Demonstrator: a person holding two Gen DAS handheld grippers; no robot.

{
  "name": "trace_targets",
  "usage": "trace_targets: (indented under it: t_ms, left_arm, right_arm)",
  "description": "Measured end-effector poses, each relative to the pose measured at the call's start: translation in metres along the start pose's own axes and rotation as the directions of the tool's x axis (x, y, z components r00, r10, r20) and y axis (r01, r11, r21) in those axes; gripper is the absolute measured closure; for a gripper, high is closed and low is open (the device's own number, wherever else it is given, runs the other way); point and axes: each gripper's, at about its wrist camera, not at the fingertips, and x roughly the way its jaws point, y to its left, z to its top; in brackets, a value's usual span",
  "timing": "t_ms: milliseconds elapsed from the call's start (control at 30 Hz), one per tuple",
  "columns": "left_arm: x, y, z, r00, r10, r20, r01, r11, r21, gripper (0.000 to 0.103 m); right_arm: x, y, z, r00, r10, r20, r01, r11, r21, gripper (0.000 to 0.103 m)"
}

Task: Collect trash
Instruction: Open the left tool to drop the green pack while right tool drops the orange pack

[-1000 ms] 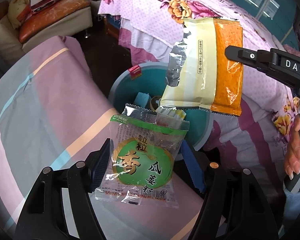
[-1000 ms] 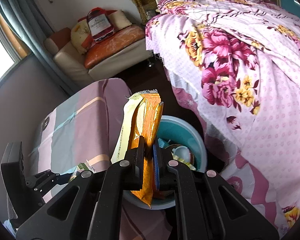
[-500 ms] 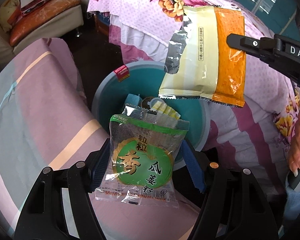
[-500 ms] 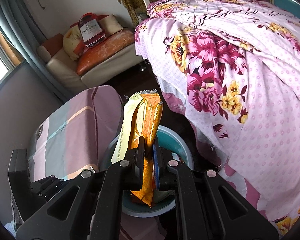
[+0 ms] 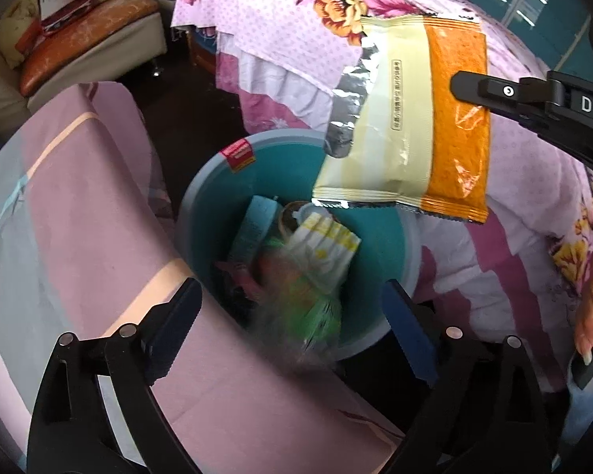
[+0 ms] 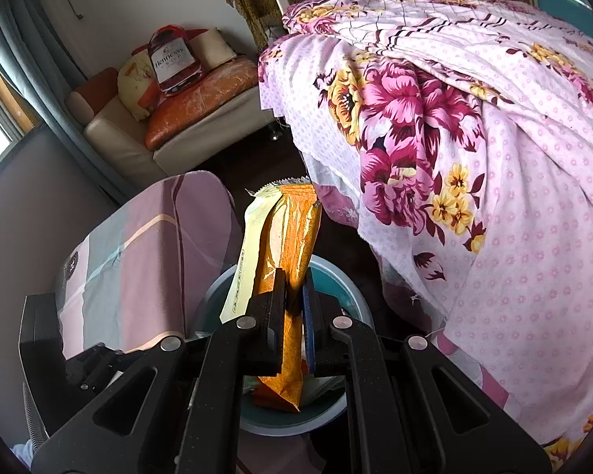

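A round teal bin (image 5: pixel 217 193) sits on the floor between a striped bed and a floral bed; it also shows in the right wrist view (image 6: pixel 350 290). My left gripper (image 5: pixel 292 316) is open above its near rim. A green seed packet (image 5: pixel 308 308) is a blur below the fingers, falling into the bin. My right gripper (image 6: pixel 294 296) is shut on an orange and cream snack wrapper (image 6: pixel 286 249), held over the bin; the wrapper (image 5: pixel 415 138) hangs at upper right in the left wrist view.
The bin holds a blue box (image 5: pixel 255 227), a yellow-white packet (image 5: pixel 324 249) and other trash. A pink striped bedspread (image 5: pixel 79 237) lies to the left, a floral one (image 6: pixel 474 158) to the right. A sofa (image 6: pixel 186 126) stands behind.
My left gripper opened and let go of the green packet, which drops into the bin. Both grippers moved further over the bin; the right one still holds the wrapper.
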Motion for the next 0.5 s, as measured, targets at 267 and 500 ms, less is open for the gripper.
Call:
trace_targets:
  t_ms: [267, 500]
  left_arm:
    - [-0.005, 0.012, -0.005, 1.000, 0.013, 0.000, -0.013, 0.999, -0.032, 0.011]
    - [-0.015, 0.028, -0.015, 1.000, 0.020, 0.016, -0.019, 0.996, -0.091, 0.011]
  right_arm:
    - [0.007, 0.006, -0.001, 1.000, 0.005, -0.016, -0.005, 1.000, -0.005, 0.095]
    - [0.016, 0.014, -0.004, 0.999, 0.005, -0.042, -0.006, 1.000, -0.018, 0.095]
